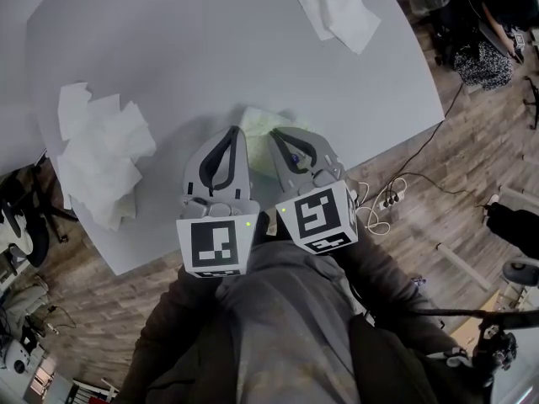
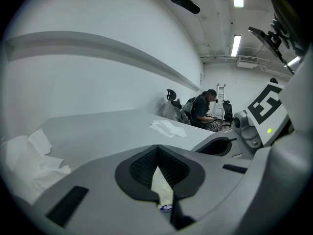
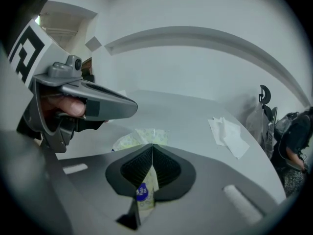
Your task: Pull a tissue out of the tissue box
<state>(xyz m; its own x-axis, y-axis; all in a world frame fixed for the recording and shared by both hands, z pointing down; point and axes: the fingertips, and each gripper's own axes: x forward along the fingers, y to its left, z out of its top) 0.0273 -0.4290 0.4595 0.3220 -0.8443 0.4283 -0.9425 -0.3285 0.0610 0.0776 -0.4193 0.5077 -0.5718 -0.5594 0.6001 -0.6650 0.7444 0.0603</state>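
A soft tissue pack [image 1: 261,123] with a pale green and yellow wrapper lies near the front edge of the grey table [image 1: 210,49]. Both grippers hang close together right over it. My left gripper [image 1: 238,131] is at the pack's left edge, its jaws meeting at the tip [image 2: 156,148]. My right gripper [image 1: 274,133] is above the pack's right half, its jaws also together [image 3: 152,146]. Through the slit below each pair of pads I see a strip of the pack [image 2: 162,190] with a blue logo. More of the pack [image 3: 134,137] shows just past the right gripper's tips.
A heap of loose white tissues [image 1: 101,154] lies at the table's left edge, and a smaller heap [image 1: 337,7] at the far right. On the wooden floor to the right are a power strip [image 1: 389,199] and cables. A seated person [image 1: 488,23] is beyond the table.
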